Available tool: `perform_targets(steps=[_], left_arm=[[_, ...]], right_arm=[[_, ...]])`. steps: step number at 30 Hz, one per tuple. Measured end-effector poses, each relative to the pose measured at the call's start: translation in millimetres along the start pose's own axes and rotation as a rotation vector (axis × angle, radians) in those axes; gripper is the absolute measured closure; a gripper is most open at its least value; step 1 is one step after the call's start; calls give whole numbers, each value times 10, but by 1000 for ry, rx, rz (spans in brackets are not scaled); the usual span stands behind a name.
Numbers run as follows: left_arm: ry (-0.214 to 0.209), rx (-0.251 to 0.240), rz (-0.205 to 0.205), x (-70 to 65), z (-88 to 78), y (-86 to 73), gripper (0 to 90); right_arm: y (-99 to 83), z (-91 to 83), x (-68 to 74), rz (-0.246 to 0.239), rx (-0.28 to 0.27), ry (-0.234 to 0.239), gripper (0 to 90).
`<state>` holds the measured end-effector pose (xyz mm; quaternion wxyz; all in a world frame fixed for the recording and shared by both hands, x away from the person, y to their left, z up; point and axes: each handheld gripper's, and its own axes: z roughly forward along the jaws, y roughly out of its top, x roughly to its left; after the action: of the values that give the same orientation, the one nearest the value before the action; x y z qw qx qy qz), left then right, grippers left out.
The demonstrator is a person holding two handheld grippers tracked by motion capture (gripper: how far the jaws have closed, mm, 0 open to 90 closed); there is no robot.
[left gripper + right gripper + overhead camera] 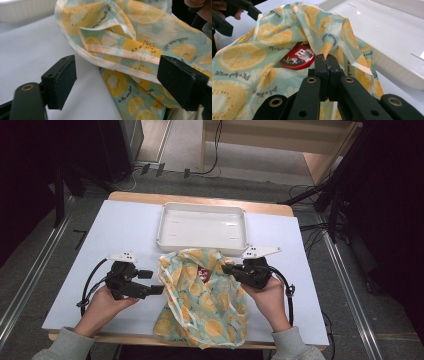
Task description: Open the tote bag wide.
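You sit at a desk (125, 227) covered with a pale sheet, holding a gripper in each hand. A soft bag (202, 295) printed with orange and lemon slices on pale green lies between your hands, running from just below a white tray (202, 226) down to the near edge of the desk. The tray sits at the far middle of the desk, its near rim just beside the top of the bag.

Your right gripper (231, 268) meets the bag's upper right edge. In the right gripper view its jaws are pressed together, pinching a fold of the printed fabric and drawing it up into a small peak. Under that raised fabric, inside the bag's mouth, you can see a round red packet (298, 58) with white lettering. It also shows as a small red patch near the top of the bag in the high view.

Your left gripper (156, 289) lies low at the bag's left edge, pointing toward it. Its jaws are spread wide. In the left gripper view the hemmed edge of the bag (120, 53) runs across the gap between them, with neither pad pressing on it; one pad sits over the bare desk, the other just in front of the fabric.
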<state>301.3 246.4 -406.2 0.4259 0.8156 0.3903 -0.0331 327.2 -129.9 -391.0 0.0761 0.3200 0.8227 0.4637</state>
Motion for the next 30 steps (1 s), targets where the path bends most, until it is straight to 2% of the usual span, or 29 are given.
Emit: perform_targets(steps=[2, 7, 9, 12, 14, 18, 22, 26, 29, 30], left_arm=[[7, 15, 6, 7, 27, -26, 131], [-60, 15, 22, -53, 119, -33, 74], [-54, 22, 19, -75, 177, -15, 50], [-51, 31, 4, -75, 252, 26, 66], [-47, 30, -23, -53, 298, 59, 146], [-40, 38, -38, -42, 384, 108, 262], [-54, 26, -6, -50, 397, 174, 438], [-52, 31, 0, -50, 431, 248, 517], [-52, 30, 17, -61, 454, 301, 614], [-58, 31, 30, -62, 457, 315, 688]], right_arm=[[-1, 6, 8, -4, 3, -2, 900], [-8, 21, 17, -7, 3, -1, 900], [-9, 31, 21, -9, 2, -1, 900], [-10, 34, 31, -18, 2, -1, 900], [-11, 38, 31, -18, 1, -1, 900], [-12, 44, 38, -20, -3, -2, 900], [-13, 52, 42, -21, -4, -1, 900], [-12, 60, 50, -20, -1, 3, 900], [-12, 69, 54, -26, -1, 3, 900], [-12, 71, 58, -24, 0, 3, 900]])
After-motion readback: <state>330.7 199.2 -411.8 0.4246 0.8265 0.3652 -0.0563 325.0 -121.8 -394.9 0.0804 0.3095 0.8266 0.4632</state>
